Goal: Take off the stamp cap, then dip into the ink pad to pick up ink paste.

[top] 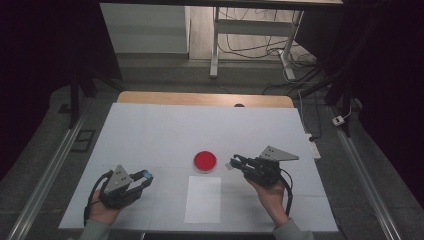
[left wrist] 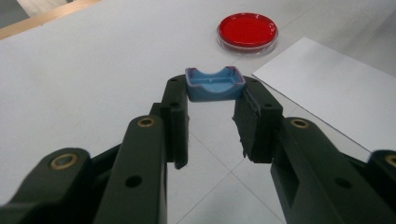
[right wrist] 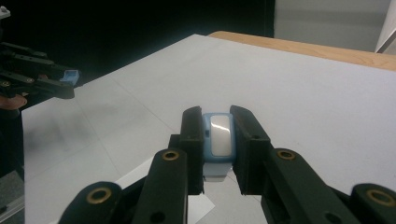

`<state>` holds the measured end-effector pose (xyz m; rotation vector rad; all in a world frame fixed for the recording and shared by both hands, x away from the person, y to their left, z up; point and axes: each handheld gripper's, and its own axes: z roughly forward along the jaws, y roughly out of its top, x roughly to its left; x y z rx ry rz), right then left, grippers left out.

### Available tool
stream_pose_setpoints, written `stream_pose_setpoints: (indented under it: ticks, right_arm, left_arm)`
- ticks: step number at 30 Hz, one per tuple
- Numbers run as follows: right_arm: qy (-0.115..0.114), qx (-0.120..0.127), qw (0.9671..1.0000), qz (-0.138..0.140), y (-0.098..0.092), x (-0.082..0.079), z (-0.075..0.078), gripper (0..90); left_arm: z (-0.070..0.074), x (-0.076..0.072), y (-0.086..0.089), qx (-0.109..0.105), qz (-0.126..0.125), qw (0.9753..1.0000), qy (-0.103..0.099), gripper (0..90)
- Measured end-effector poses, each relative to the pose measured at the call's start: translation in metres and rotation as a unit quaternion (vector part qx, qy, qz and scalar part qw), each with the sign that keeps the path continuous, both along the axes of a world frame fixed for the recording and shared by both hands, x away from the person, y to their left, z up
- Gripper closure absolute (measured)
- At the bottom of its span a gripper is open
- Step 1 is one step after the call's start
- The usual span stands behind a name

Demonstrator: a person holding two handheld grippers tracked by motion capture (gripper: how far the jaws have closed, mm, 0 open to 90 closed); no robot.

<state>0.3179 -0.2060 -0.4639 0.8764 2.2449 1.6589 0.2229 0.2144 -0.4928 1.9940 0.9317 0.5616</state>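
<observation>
From the high view the piece in the right gripper (top: 234, 163) is only a pale speck at the jaw tips, too small to read. The right gripper view resolves it: the jaws are pinched on a small blue case (right wrist: 218, 140) with a glossy pale face, its lower end hidden between the jaws. The left gripper (top: 145, 176) likewise shows just a blue dot at its tips from above; the left gripper view shows its jaws clamped on a blue tray-like piece (left wrist: 215, 84) with a curved cut-out. Ahead and to the right of those jaws lies a red dish (left wrist: 247, 30), with a white sheet (left wrist: 336, 93) to the right, cut off by the edge. All rests on a white table (top: 150, 135).
</observation>
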Motion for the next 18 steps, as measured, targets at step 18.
stream_pose_setpoints:
  ticks: [18]
  right_arm:
    - [-0.014,-0.008,0.9999,0.003,0.0053,-0.0024,0.0088,75.3]
  left_arm:
    - [-0.0029,-0.0002,0.0030,-0.004,0.002,1.0000,0.005,66.1]
